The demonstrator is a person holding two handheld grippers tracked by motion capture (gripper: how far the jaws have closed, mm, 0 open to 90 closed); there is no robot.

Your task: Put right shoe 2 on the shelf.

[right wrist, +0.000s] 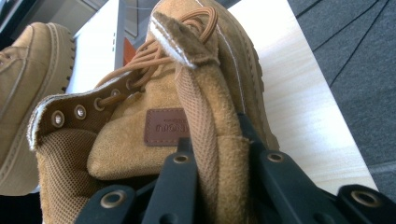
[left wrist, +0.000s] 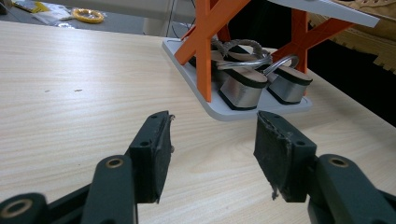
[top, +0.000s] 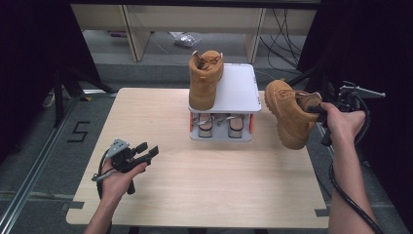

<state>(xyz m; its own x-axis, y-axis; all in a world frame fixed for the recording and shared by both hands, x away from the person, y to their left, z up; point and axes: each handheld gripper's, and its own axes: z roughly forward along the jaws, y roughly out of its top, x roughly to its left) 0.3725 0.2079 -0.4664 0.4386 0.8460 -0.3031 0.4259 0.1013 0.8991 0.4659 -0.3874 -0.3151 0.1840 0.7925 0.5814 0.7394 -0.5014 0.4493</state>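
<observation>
High view, left to right: left gripper (top: 146, 152) is parked low over the table (top: 160, 195), jaws apart, nothing between them. In the left gripper view its fingers (left wrist: 152, 154) frame bare wood; the shoe rack (left wrist: 261, 108) sits well ahead of the fingertips, a pair of silver sandals (left wrist: 243, 88) on its bottom shelf.

Middle: white two-tier rack (top: 238, 87), one tan suede boot (top: 204, 78) standing on the left half of the top shelf. The right half is free.

Right: right gripper (top: 316, 111) has the second boot (top: 290, 119) in the air off the table's right edge, just right of the rack, sole tilted down-left. Right gripper view shows the jaws clamped on the boot's heel collar, pull loop (right wrist: 201, 135) running up between the fingers (right wrist: 175, 186).

Step in hand, as I read it: carrying boot two to the rack to pair it up. Next move needs a swing left over the top shelf, sole levelled, set down beside the first boot without knocking it, then release. The grip on the soft collar could let the boot swing.
</observation>
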